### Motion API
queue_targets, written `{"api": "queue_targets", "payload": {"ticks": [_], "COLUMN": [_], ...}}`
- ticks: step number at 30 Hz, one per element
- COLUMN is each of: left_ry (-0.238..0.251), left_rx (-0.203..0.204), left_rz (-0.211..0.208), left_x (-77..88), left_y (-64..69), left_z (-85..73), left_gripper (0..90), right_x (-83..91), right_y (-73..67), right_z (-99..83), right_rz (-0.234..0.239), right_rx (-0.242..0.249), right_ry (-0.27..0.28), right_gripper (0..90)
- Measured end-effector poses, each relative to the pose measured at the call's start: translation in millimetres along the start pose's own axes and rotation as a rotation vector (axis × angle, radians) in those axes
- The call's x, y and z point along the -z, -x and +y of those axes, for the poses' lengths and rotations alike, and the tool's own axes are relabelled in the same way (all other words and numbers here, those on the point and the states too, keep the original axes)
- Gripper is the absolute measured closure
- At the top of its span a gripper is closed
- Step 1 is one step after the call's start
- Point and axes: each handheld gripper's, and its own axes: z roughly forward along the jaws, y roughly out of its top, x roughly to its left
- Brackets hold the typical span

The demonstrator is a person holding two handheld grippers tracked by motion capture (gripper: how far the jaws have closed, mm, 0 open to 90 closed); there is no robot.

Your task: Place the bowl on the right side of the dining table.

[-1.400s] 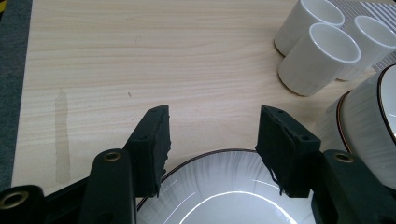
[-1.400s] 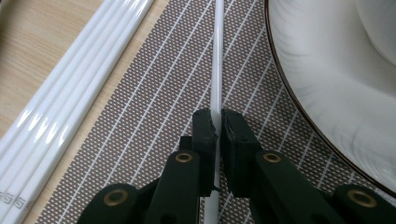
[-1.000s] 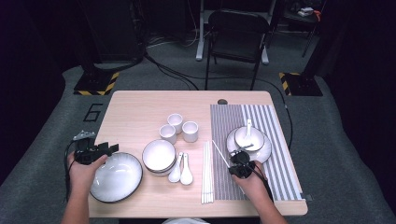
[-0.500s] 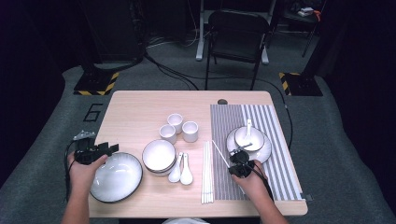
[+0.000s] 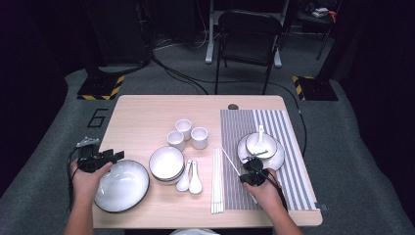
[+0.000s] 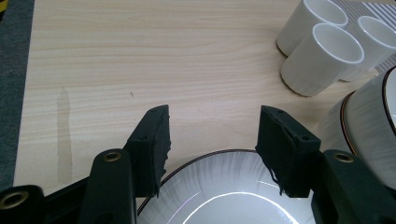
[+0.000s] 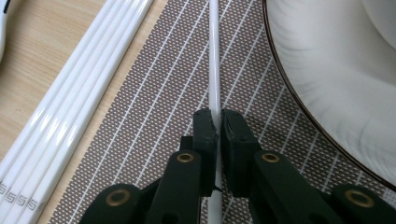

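My right gripper (image 5: 248,169) (image 7: 217,121) is shut on a single white chopstick (image 7: 214,60), which lies slanted on the striped placemat (image 5: 289,164) (image 7: 154,116), just left of a gold-rimmed white plate (image 5: 276,157) (image 7: 336,70). A small bowl with a spoon (image 5: 259,142) sits on that plate. My left gripper (image 5: 116,155) (image 6: 212,140) stands open, its jaws hanging over the far rim of a large white dish (image 5: 121,185) (image 6: 224,196) at the table's front left, with nothing between them.
Several white chopsticks (image 5: 217,181) (image 7: 79,98) lie in a row at the placemat's left edge. Beside them are two white spoons (image 5: 190,178), stacked bowls (image 5: 166,163) (image 6: 369,121) and three cups (image 5: 187,133) (image 6: 322,58). A chair (image 5: 249,29) stands behind the table.
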Motion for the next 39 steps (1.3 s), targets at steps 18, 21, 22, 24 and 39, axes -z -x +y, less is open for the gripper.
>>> {"api": "queue_targets", "payload": {"ticks": [18,21,22,24,39], "left_ry": [0.006,0.004,0.007,0.01,0.005], "left_rx": [-0.001,0.0,-0.002,-0.005,0.001], "left_rz": [-0.001,0.0,-0.002,-0.002,0.005], "left_x": [-0.1,-0.2,-0.5,-0.4,-1.4], "left_y": [-1.6,-1.6,-1.7,-1.3,-0.4], "left_z": [0.0,-0.2,-0.1,-0.1,-0.9], "left_gripper": [44.4,44.4,44.4,44.4,44.4], "right_x": [17.7,21.4,22.5,25.4,45.6], "right_y": [1.7,2.7,2.8,2.7,13.1], "right_z": [1.4,2.0,2.2,2.8,11.8], "right_rz": [0.01,0.013,0.015,0.018,0.04], "right_rx": [0.002,0.005,0.005,0.0,-0.018], "right_ry": [0.065,0.073,0.075,0.083,0.112], "right_gripper": [85.3,85.3,85.3,85.2,85.3]}}
